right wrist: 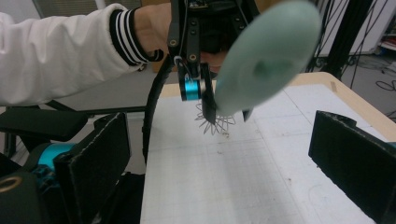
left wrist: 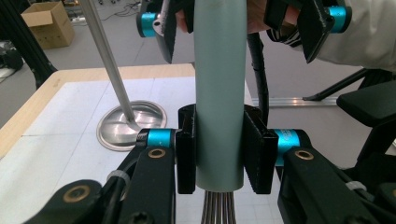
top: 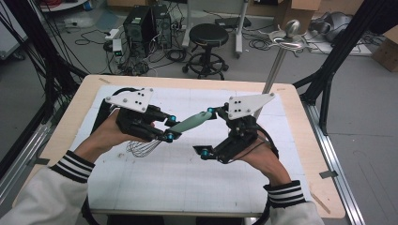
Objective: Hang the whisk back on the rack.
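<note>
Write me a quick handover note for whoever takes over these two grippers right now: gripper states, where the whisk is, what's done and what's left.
Left gripper: shut on the whisk's pale green handle, near the wire end.
Right gripper: open, nothing between its pads, jaws either side of the handle's free end.
Whisk: lifted off the white mat, its wires pointing down towards the person, handle tip towards the right gripper.
Metal stand: upright at the mat's far right edge.
Done: whisk picked up by the left.
Left: probably closing the right gripper on the handle's free end.
</note>
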{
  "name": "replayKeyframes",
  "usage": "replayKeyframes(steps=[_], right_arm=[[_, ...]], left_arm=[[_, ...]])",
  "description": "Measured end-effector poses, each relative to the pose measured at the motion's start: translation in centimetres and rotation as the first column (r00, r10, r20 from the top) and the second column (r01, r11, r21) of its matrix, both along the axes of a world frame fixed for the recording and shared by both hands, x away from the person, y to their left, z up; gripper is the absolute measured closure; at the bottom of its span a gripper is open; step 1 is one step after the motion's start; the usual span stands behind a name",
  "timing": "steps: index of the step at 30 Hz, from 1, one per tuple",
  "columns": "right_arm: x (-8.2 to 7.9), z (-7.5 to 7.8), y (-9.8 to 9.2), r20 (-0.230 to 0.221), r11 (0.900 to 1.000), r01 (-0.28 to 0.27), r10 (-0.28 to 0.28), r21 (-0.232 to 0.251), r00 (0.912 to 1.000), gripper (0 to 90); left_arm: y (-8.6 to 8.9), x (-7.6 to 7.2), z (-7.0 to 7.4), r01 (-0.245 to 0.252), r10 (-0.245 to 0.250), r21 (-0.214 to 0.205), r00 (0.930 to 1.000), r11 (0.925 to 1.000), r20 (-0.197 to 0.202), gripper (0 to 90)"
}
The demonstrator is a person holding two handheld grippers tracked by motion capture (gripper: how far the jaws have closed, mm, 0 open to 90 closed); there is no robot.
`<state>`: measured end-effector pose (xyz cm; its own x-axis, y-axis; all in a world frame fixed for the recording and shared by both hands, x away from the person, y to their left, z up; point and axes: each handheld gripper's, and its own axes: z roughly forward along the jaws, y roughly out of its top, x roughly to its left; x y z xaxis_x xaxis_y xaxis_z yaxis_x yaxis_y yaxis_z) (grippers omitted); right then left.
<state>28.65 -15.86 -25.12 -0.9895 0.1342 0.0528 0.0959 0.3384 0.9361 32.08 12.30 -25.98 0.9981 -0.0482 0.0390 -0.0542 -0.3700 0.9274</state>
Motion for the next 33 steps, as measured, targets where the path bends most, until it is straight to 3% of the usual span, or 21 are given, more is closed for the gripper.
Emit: replayKeyframes(steps=[5, 11, 16, 23, 33], right_arm=[[0.16, 0.31, 0.38, 0.015, 0.9997, -0.015, 0.015, 0.018, 0.9998, 7.5], [0.23, 0.58, 0.44, 0.015, 0.9987, -0.029, 0.029, 0.042, 0.9995, 18.1], [0.15, 0.59, 0.48, 0.022, 0.998, -0.042, 0.041, 0.048, 0.9989, 34.8], [0.28, 0.61, 0.45, 0.009, 0.9972, -0.042, 0.041, 0.062, 0.9991, 41.7], [0.38, 0.77, 0.24, 0.035, 0.9953, -0.044, 0.041, 0.086, 0.9986, 54.3]], left_arm=[[-0.08, -0.11, 0.03, 0.005, -0.005, -0.006, 1.0, 1.0, -0.001, 69.4], [-0.08, -0.17, 0.1, 0.009, -0.009, -0.011, 1.0, 0.9999, 0.0, 69.3], [-0.22, -0.27, 0.08, 0.013, -0.013, -0.015, 0.9999, 0.9998, 0.001, 69.3], [-0.4, -0.33, 0.13, 0.02, -0.02, -0.018, 0.9998, 0.9996, -0.002, 69.3], [-0.51, -0.36, 0.1, 0.032, -0.032, -0.027, 0.9995, 0.9991, -0.005, 69.3]])
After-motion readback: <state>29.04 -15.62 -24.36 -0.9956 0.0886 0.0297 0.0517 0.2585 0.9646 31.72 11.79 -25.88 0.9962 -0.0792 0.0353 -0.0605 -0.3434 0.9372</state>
